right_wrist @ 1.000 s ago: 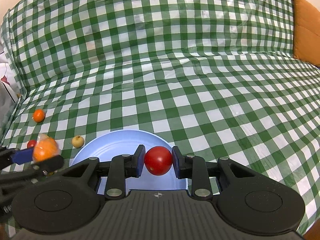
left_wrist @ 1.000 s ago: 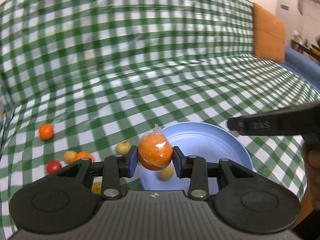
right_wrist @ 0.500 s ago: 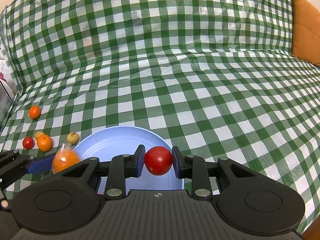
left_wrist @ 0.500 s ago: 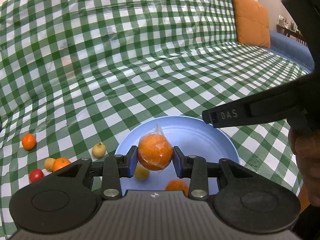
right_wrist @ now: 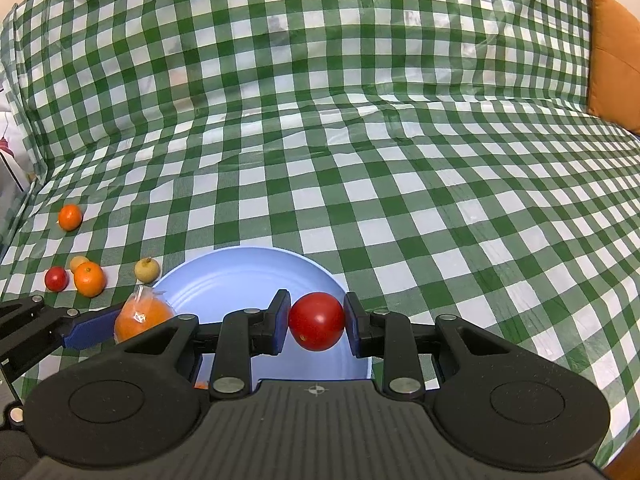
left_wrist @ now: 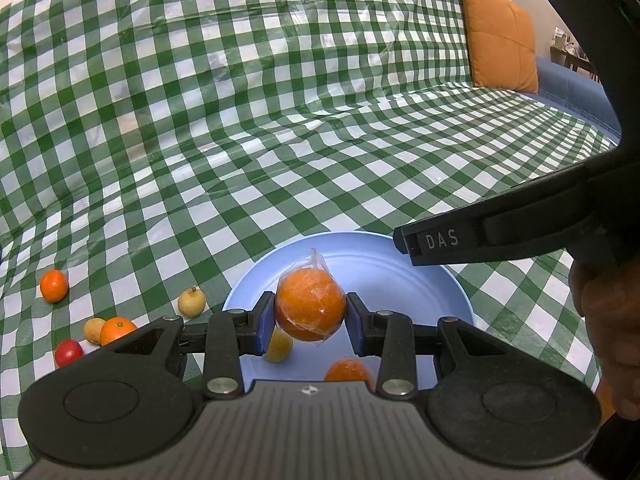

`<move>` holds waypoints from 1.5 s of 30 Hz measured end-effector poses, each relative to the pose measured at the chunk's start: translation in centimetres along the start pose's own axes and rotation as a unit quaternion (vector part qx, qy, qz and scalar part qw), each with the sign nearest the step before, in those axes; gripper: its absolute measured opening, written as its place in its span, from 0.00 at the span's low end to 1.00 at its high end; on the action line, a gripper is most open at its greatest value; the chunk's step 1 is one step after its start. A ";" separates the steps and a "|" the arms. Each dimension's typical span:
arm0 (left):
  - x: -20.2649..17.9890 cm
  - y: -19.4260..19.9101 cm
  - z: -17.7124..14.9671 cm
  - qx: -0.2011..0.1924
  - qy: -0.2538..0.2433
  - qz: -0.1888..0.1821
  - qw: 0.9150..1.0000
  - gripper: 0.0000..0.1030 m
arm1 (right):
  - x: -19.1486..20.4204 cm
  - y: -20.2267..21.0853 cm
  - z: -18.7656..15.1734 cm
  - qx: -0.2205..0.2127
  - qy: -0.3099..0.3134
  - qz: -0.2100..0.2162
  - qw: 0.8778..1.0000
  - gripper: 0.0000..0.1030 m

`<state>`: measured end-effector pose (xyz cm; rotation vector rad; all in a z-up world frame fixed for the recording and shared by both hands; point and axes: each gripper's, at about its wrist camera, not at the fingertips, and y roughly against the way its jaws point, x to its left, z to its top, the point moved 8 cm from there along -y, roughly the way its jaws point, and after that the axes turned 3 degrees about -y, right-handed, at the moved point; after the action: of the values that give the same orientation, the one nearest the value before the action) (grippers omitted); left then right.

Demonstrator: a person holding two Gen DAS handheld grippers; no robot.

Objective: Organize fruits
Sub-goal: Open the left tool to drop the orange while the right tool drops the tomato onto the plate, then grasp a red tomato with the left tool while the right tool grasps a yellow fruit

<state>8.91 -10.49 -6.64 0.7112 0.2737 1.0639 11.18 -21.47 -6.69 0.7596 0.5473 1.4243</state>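
Observation:
My left gripper [left_wrist: 311, 312] is shut on a plastic-wrapped orange [left_wrist: 310, 307] and holds it above the light blue plate [left_wrist: 396, 276]. On the plate lie a yellow fruit [left_wrist: 279, 347] and an orange [left_wrist: 347, 370], both partly hidden. My right gripper [right_wrist: 316, 322] is shut on a red tomato [right_wrist: 317, 321] above the same plate [right_wrist: 240, 276]. The left gripper and its wrapped orange [right_wrist: 142, 318] show at the plate's left rim in the right wrist view.
Loose fruit lies left of the plate on the green checked cloth: an orange [right_wrist: 70, 217], a tomato [right_wrist: 56, 278], another orange [right_wrist: 90, 279], and two pale yellow fruits [right_wrist: 147, 269] [right_wrist: 78, 262]. An orange cushion [left_wrist: 500, 52] stands at the far right.
My left gripper has carried the wrapped orange right and forward over the plate. My right gripper has held nearly still with the tomato above the plate.

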 end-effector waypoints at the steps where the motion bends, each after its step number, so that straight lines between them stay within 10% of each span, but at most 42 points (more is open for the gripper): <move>1: 0.0 0.0 0.0 0.000 -0.001 0.000 1.000 0.40 | 0.0 0.0 0.0 0.000 0.001 0.001 1.000 0.29; 15: -0.1 0.1 0.2 -0.003 0.006 -0.008 1.000 0.41 | 0.0 0.1 0.4 -0.005 0.002 -0.002 1.000 0.49; 45: 3.8 1.2 -0.4 0.004 0.019 0.040 0.999 0.31 | 2.4 -0.1 1.1 -0.018 0.007 0.002 1.000 0.50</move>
<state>9.72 -6.64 -5.70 0.7147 0.2845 1.1529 12.23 -19.21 -5.80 0.7238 0.5302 1.4404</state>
